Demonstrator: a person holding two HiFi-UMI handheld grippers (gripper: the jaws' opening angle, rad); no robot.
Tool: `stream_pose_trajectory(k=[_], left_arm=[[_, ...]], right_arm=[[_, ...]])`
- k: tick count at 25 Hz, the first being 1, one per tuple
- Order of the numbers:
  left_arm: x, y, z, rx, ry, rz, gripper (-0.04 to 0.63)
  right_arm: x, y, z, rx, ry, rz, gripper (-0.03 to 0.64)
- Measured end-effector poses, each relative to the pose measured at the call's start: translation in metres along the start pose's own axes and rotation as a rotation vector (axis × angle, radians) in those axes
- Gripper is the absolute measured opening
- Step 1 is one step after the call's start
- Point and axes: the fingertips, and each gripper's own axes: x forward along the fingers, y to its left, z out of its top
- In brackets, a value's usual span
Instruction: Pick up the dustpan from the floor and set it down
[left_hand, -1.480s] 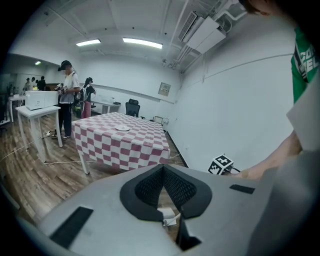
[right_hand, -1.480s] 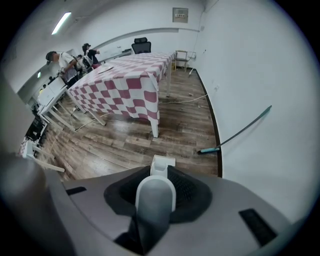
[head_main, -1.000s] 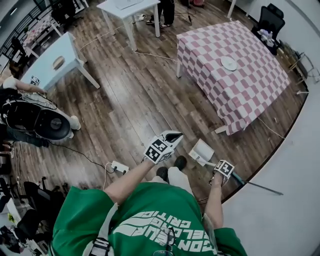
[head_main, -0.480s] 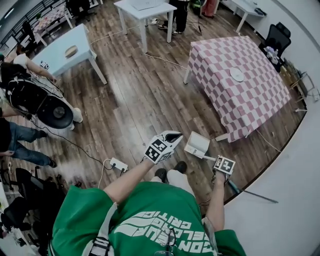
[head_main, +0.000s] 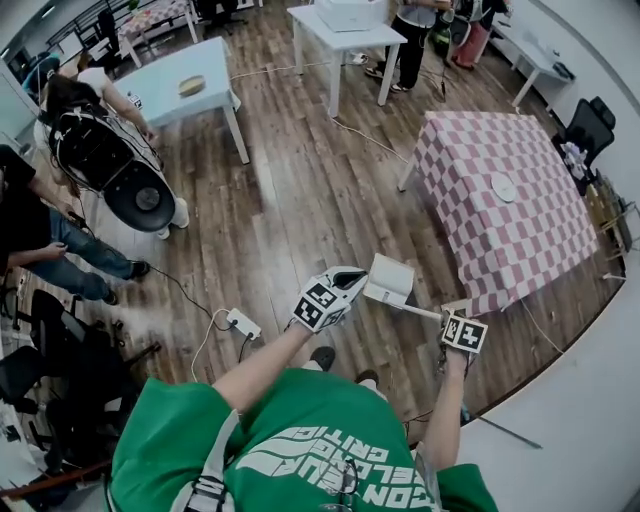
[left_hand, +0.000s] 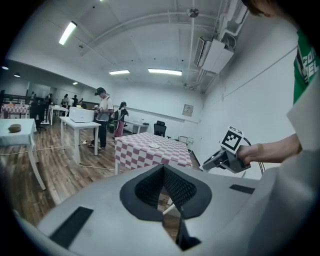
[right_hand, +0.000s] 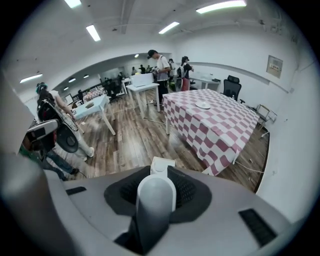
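The white dustpan (head_main: 390, 280) hangs above the wooden floor in front of me, its handle (head_main: 420, 311) running back into my right gripper (head_main: 446, 319), which is shut on it. In the right gripper view the pale handle (right_hand: 155, 210) fills the gap between the jaws and the pan (right_hand: 162, 164) sticks out beyond them. My left gripper (head_main: 350, 273) hovers just left of the pan and holds nothing. In the left gripper view its pads (left_hand: 176, 188) meet at the tips of the left gripper (left_hand: 162, 170), and the right gripper (left_hand: 227, 156) shows at the right.
A pink checkered table (head_main: 510, 215) stands to the right. A white table (head_main: 345, 20) and a light-blue table (head_main: 190, 85) are farther off. People and gear crowd the left side. A power strip (head_main: 240, 322) and its cable lie near my feet; a thin rod (head_main: 508, 432) lies by the wall.
The right gripper has risen with the dustpan, which has come up off the floor beside my feet. The left gripper has shifted a little, and the head view has swung toward the room's left.
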Motion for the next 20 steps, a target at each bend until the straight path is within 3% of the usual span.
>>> stream_pose_trajectory(k=[9, 20], left_arm=[[-0.003, -0.016, 0.004, -0.028, -0.028, 0.093, 0.004], [0.012, -0.057, 0.008, -0.036, -0.037, 0.124, 0.004]], right_arm=[[-0.03, 0.021, 0.051, -0.198, -0.076, 0.092, 0.109], [-0.055, 0.004, 0.055, -0.266, -0.139, 0.153, 0.109]])
